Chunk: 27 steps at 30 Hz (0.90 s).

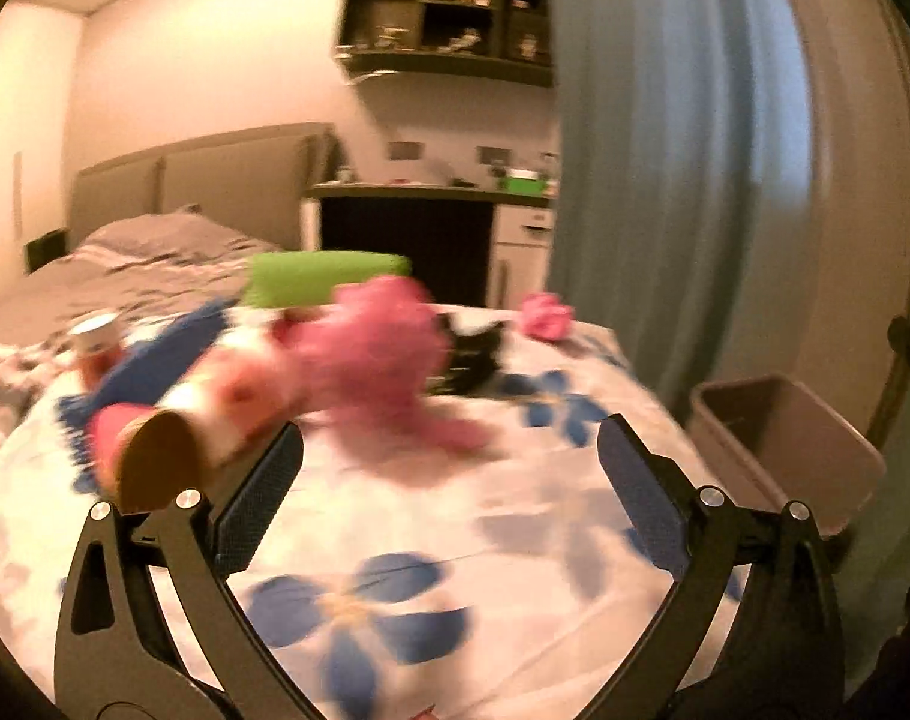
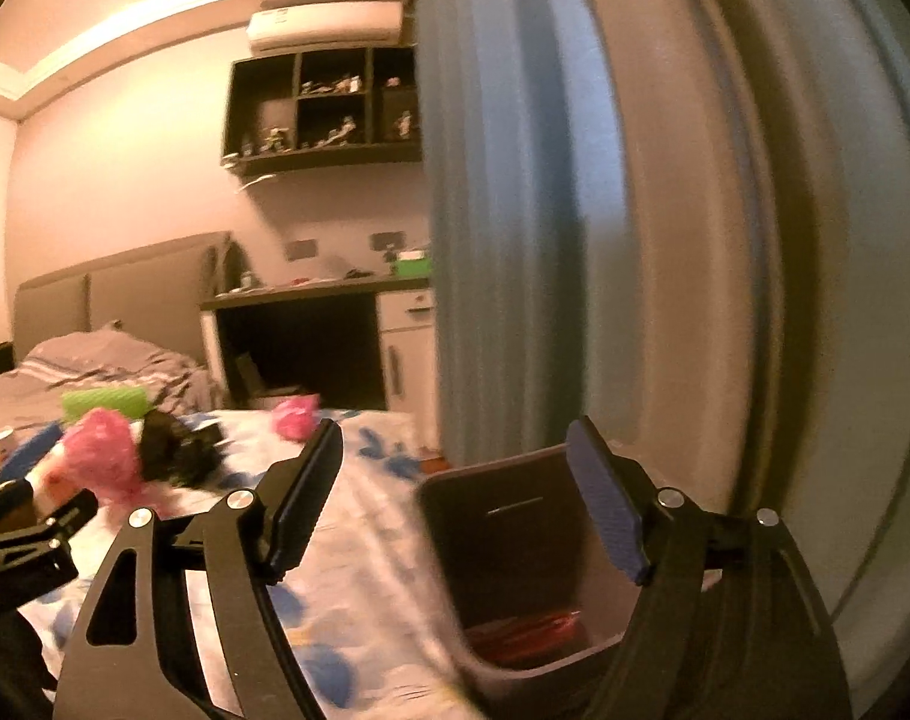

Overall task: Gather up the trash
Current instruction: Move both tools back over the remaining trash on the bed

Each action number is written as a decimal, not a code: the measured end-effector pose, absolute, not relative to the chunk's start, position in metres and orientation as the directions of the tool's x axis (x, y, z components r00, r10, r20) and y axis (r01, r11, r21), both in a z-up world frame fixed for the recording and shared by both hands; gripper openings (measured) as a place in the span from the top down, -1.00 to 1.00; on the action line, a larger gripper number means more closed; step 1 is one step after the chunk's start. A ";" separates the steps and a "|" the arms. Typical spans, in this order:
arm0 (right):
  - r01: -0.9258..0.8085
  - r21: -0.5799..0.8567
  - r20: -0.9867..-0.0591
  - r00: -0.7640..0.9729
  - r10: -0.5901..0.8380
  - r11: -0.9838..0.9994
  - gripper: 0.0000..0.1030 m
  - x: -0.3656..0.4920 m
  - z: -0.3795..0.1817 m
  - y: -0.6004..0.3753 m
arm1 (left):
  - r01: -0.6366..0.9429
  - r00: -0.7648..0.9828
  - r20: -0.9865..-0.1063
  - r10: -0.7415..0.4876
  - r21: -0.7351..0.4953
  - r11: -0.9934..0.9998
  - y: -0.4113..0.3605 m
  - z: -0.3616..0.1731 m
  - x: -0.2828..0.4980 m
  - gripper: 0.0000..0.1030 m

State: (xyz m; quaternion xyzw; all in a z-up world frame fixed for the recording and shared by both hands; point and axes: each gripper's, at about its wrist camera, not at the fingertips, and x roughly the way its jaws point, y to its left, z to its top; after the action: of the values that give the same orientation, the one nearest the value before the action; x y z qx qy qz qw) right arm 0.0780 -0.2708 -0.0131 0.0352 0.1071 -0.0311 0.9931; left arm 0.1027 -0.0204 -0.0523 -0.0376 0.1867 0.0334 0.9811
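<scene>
My left gripper (image 1: 449, 450) is open and empty above a floral-clothed table (image 1: 431, 540). Just ahead lie a crumpled pink bag (image 1: 377, 354), a tipped paper cup (image 1: 191, 438), a blue item (image 1: 155, 360), a red can (image 1: 95, 348), a black wrapper (image 1: 472, 354), a green box (image 1: 323, 279) and a small pink wad (image 1: 544, 315). A brown bin (image 1: 784, 444) stands at the table's right. My right gripper (image 2: 455, 492) is open and empty over the bin (image 2: 514, 540); something red (image 2: 526, 630) lies in its bottom. The views are blurred.
A blue curtain (image 1: 664, 180) hangs behind the bin. A bed (image 1: 125, 264) lies far left, a desk (image 1: 431, 192) with clutter behind the table. The left gripper's side shows in the right wrist view (image 2: 29, 528).
</scene>
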 end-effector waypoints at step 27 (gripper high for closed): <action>-0.339 0.111 -0.346 0.868 0.356 0.934 -0.46 0.142 -0.018 -0.056 | -0.457 0.858 -0.331 0.394 -0.141 0.878 0.146 -0.056 0.021 -0.88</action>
State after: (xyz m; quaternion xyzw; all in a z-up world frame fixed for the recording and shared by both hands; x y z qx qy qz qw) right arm 0.1416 -0.0565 -0.0182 0.0235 0.1834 0.1797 0.9662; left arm 0.0209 0.1463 -0.0562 -0.1079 0.1478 0.2222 0.9577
